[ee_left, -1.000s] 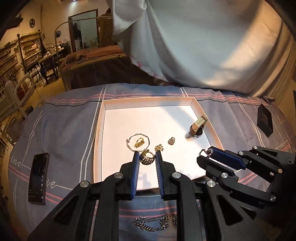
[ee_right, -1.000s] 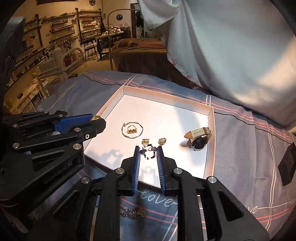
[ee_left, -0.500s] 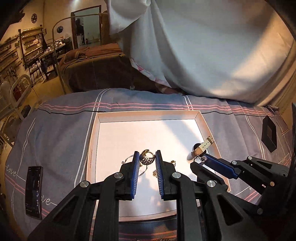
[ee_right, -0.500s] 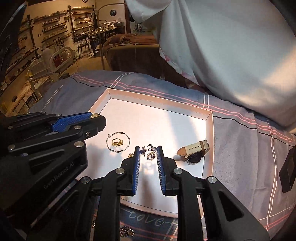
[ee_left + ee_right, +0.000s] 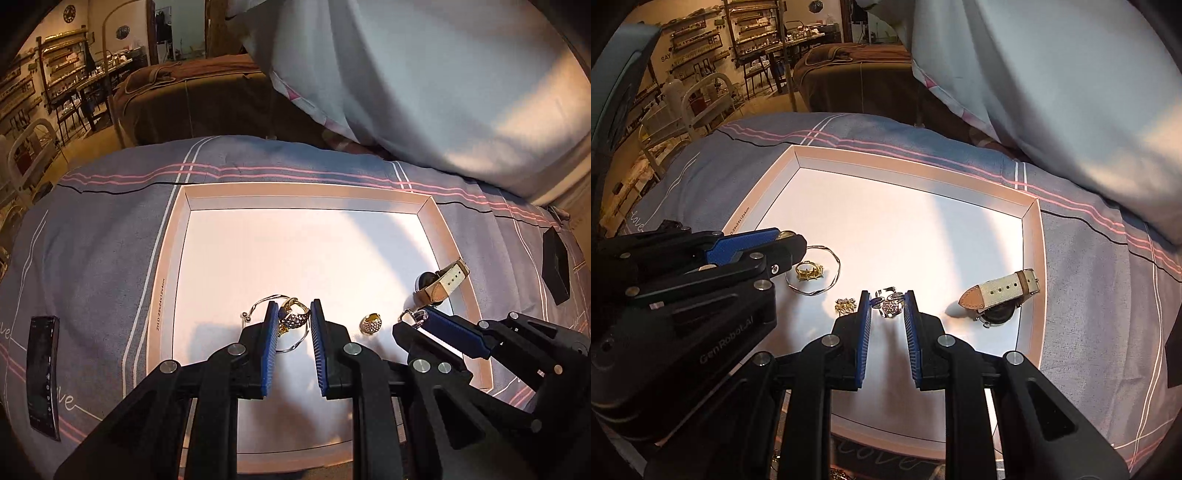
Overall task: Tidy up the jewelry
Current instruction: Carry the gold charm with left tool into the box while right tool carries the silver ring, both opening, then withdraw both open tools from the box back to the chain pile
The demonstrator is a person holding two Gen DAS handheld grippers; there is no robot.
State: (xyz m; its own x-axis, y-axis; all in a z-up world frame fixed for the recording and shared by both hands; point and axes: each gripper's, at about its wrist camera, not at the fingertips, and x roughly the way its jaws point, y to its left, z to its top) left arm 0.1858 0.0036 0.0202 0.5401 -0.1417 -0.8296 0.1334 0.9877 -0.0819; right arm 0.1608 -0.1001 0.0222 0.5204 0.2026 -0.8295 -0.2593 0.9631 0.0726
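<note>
Both grippers are over the shallow white tray (image 5: pixel 173 258) that sits on the grey striped bedspread (image 5: pixel 92 229). The left gripper (image 5: pixel 293 314) has its blue pads pinching a chunky gold studded ring (image 5: pixel 295 318), held right above the thin silver bangle (image 5: pixel 827 273), which has a small gold ring (image 5: pixel 809 271) lying inside its loop. The right gripper (image 5: pixel 888 304) is pinching a silver ring (image 5: pixel 889 306) with sparkly stones, jaws closed onto it.

Other stuff on the tray floor: a gold brooch-like piece (image 5: pixel 846 305) just left of the right gripper's pads, a gold pavé ring (image 5: pixel 371 323) between the two grippers, and a watch with a cream strap (image 5: pixel 997 291) over by the right wall. Off the tray there's a black phone (image 5: pixel 43 373) on the left and a small black box (image 5: pixel 556 264) on the right. A big pale duvet (image 5: pixel 424 74) is bunched up behind.
</note>
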